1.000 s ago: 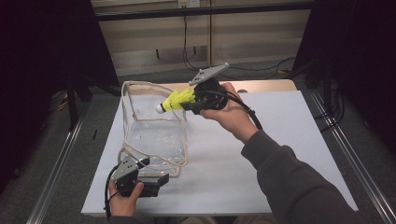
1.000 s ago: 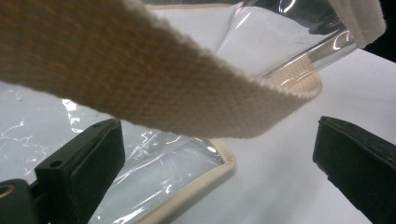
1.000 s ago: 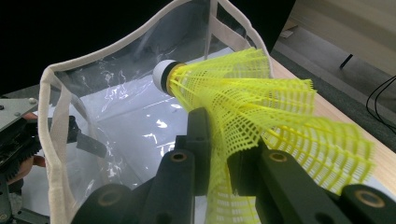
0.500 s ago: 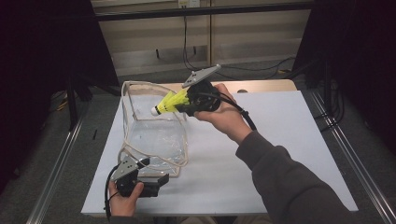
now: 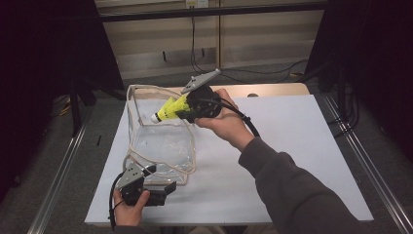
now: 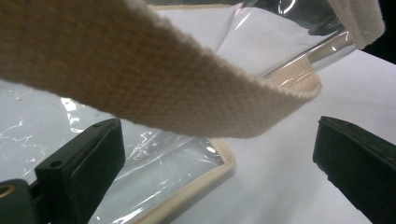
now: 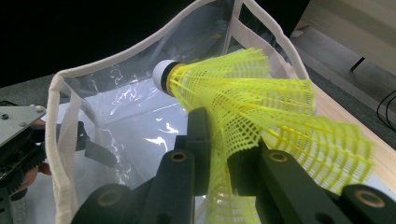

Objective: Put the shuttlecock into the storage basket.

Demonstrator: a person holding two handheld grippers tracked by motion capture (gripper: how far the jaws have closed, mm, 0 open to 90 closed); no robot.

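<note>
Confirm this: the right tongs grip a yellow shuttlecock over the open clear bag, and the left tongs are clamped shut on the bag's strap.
One thing is wrong. The left tongs are open: in the left gripper view the jaws stand wide apart with the bag's strap passing above them, ungripped. The rest holds: the right tongs grip the yellow shuttlecock over the open clear bag.
</note>
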